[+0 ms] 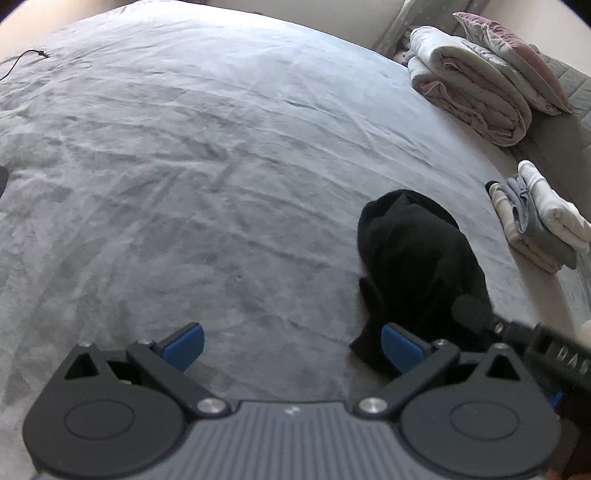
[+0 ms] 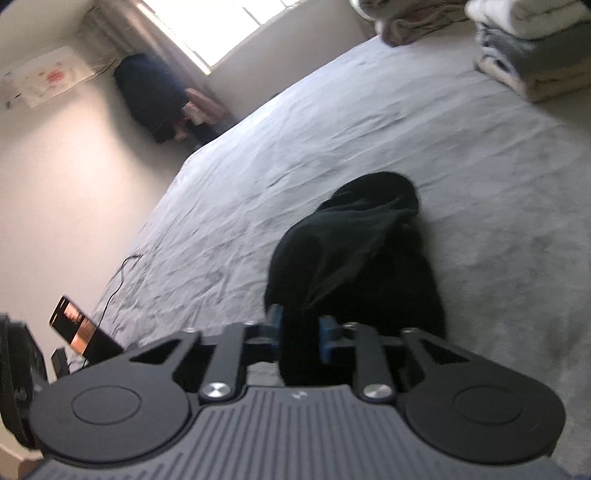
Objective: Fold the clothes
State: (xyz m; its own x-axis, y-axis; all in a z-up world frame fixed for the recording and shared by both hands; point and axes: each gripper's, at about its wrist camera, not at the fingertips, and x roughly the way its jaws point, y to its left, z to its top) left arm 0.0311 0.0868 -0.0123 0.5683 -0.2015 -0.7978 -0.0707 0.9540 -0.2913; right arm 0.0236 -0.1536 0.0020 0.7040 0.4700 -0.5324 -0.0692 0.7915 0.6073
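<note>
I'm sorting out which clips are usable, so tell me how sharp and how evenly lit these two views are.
Left wrist view: mostly sharp, soft even light, fisheye bulging the grey bedsheet; the left tongs stand open and crisp. Right wrist view: motion-blurred, especially the black garment gripped by the right tongs; the window is blown out white.

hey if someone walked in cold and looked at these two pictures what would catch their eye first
The black garment, a dark heap on the pale grey bed, with the right claw shut on its near end. Next, the left claw open over bare sheet just left of it. Then the stack of folded clothes at the bed's right edge.
</note>
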